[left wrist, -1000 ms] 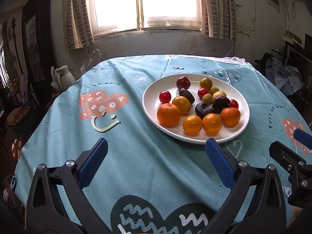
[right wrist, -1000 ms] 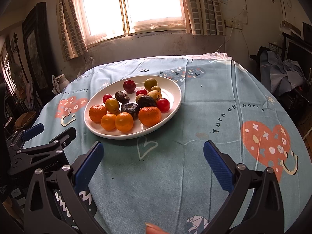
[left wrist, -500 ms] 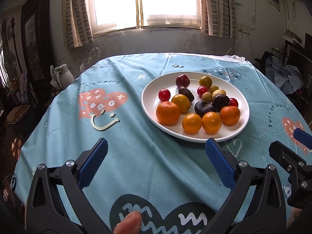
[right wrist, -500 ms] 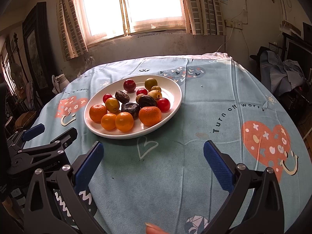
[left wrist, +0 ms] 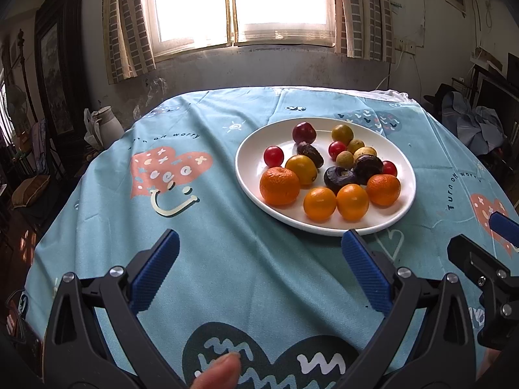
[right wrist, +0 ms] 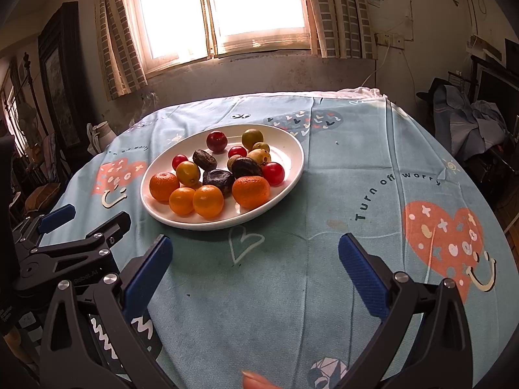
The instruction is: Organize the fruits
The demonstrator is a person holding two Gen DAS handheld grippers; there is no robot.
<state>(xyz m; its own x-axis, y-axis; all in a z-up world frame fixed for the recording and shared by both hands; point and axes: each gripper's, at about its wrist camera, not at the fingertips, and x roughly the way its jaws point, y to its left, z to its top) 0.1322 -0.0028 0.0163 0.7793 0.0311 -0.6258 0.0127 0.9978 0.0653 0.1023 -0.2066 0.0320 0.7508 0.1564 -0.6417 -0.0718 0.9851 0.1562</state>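
Left gripper (left wrist: 259, 253): jaws spread wide, nothing btwn the blue pads, held above the tablecloth (left wrist: 227, 275). Right gripper (right wrist: 254, 253): same, jaws wide apart and empty. A fingertip (left wrist: 217, 371) shows at the bottom edge behind the left jaws.

Ahead of both jaw pairs: white plate (left wrist: 249, 175) w/ all visible fruit on it, none loose on the cloth. Seen from the left jaws it sits fwd and to the right; from the right jaws, fwd and to the left.

Plate contents, nearest the jaws first:
- Row of four oranges/mandarins, largest (left wrist: 279, 185) on the left end, touching or nearly touching each other.
- Behind them: dark wrinkled fruits (left wrist: 340, 176), likely passion fruit, and a yellow-orange round fruit (left wrist: 301, 169).
- Farther: cherry tomatoes (left wrist: 273, 156), small yellow-green fruits, a dark red plum-like fruit (left wrist: 304, 133) at the far rim.

Stage: ambiguous. Layout fits fruit already gathered onto the plate, or a mixed plate awaiting sorting; the pics don't settle it.

Handling notes, any pick from this plate:
- Approach from above; neighbours are packed, so side entry knocks them.
- Round fruit rolls: centre pads on the widest part.
- Tomatoes and wrinkled fruit are prob. soft: close gently.
- Keep grippers apart; they sit close side by side.
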